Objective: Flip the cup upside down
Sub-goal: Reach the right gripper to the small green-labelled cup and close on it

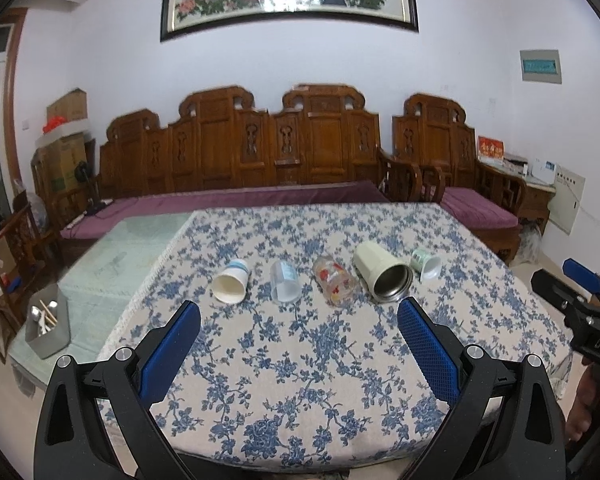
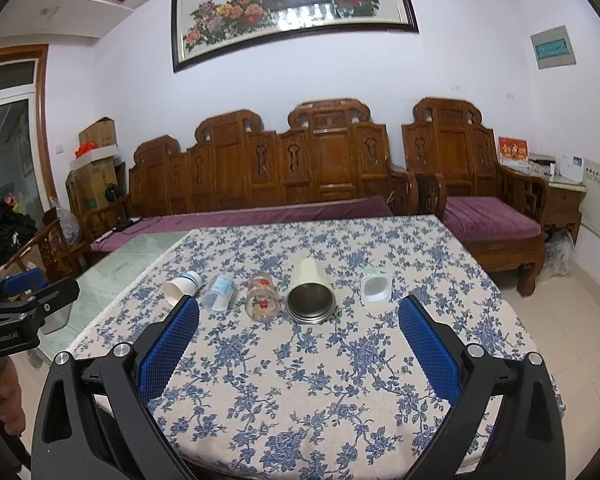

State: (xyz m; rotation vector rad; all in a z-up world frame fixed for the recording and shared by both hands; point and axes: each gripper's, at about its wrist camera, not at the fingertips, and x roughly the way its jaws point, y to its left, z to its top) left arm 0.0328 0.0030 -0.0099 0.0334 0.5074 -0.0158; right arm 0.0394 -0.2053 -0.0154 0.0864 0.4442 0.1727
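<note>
Five cups are lying on their sides in a row across the worktop (image 2: 340, 380), which is wearing a blue-flowered cloth: a paper cup (image 2: 182, 286), a clear cup (image 2: 220, 292), a flowered glass (image 2: 262, 298), a cream steel-lined tumbler (image 2: 310, 290) and a small green-and-white cup (image 2: 375, 286). All are turning their mouths toward the cameras. The left gripper (image 1: 299, 330) and right gripper (image 2: 299, 330) are hovering spread wide and empty, short of the row. In the right wrist view the left gripper's body is showing "GenRobot.AI". A metal tub (image 1: 48, 330) is holding utensils left of the cloth.
</note>
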